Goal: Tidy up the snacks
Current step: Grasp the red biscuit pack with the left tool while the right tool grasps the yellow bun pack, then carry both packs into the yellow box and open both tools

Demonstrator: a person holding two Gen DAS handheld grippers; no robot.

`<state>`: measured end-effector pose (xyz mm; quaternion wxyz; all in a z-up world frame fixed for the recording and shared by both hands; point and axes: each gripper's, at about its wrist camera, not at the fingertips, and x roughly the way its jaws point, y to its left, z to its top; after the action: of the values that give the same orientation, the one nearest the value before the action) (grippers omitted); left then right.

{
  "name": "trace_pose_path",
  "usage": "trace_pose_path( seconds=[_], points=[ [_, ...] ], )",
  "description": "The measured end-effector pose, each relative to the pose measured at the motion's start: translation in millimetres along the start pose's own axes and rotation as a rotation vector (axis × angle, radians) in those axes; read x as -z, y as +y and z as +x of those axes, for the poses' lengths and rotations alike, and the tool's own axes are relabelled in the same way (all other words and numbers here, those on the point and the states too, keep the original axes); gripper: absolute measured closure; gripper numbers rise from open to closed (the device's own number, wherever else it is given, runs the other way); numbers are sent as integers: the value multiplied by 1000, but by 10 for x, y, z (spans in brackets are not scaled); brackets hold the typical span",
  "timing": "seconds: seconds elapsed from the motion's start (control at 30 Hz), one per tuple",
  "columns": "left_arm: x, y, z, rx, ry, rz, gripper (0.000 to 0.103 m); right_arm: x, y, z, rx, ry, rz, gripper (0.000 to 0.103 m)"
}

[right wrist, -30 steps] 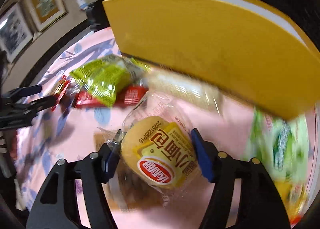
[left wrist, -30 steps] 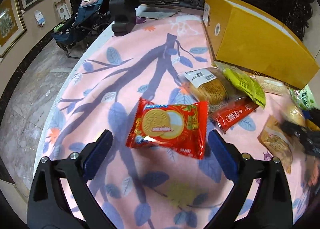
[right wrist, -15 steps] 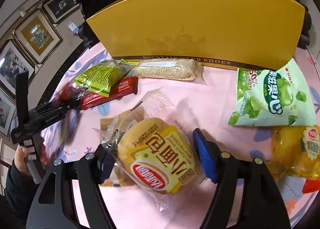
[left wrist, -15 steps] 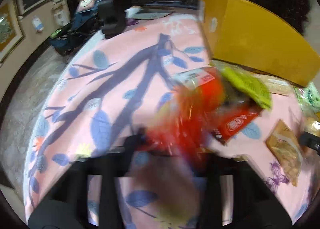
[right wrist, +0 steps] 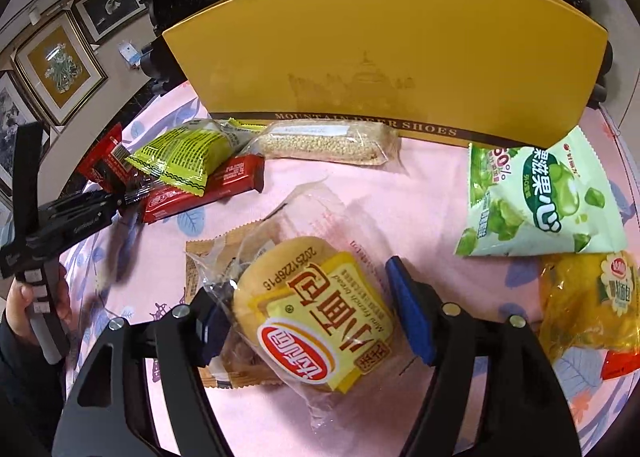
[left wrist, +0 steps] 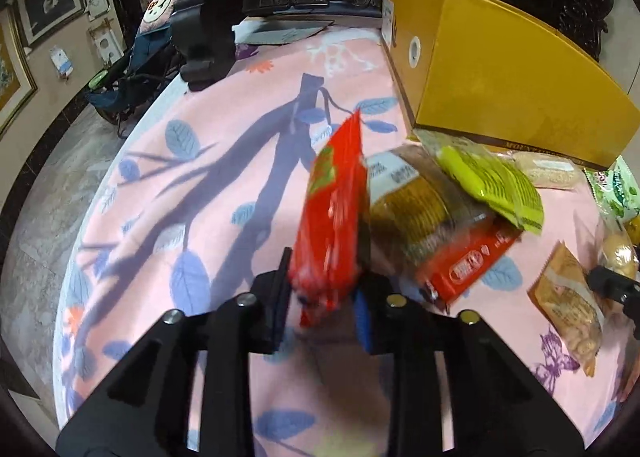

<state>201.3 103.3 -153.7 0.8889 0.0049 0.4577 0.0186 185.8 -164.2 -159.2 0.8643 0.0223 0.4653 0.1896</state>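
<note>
Red packet (left wrist: 334,213), light, crinkly, slippery: pinched by its lower end in left gripper (left wrist: 322,307), jaws just reopened slightly, upright above cloth's (left wrist: 224,161) middle. Right gripper (right wrist: 308,325) clasps soft bun (right wrist: 308,309); best gripped lightly mid-body.

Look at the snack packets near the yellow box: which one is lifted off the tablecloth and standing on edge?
The red biscuit packet, pinched upright in the left gripper; the others lie flat on the cloth.

Snack pile (right wrist: 192,173) before shoebox (right wrist: 392,69), on tablecloth (right wrist: 420,201).
</note>
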Motion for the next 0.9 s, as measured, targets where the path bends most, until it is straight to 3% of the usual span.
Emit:
trace_pose_path(
  seconds=[0.03, 0.07, 0.1, 0.13, 0.17, 0.33, 0.47, 0.7, 0.9],
  points=[
    [-31, -7, 19, -8, -2, 9, 58, -12, 13, 19, 0, 1, 0, 31],
    [-43, -8, 31, -9, -6, 14, 57, -13, 11, 19, -1, 2, 0, 31],
    [-53, -2, 48, -7, -7, 12, 59, -12, 10, 19, 0, 0, 2, 31],
    [-58, 10, 45, 3, -11, 1, 79, -8, 11, 14, 2, -3, 4, 31],
    [-65, 29, 48, 17, -10, -19, 82, 2, 14, 0, 10, -10, 8, 32],
    [-34, 36, -106, 9, -52, -33, 82, 13, 21, -129, 30, -61, 31, 39],
    [-6, 15, -416, 53, -102, -58, 82, -5, 15, -298, 31, -100, 42, 40],
    [-188, -494, -806, 190, -142, 16, 82, -94, 43, -661, 33, -159, 41, 41],
    [-801, -1038, -942, 253, -193, 96, 82, -511, -63, -997, 61, -208, 42, 41]
  ],
)
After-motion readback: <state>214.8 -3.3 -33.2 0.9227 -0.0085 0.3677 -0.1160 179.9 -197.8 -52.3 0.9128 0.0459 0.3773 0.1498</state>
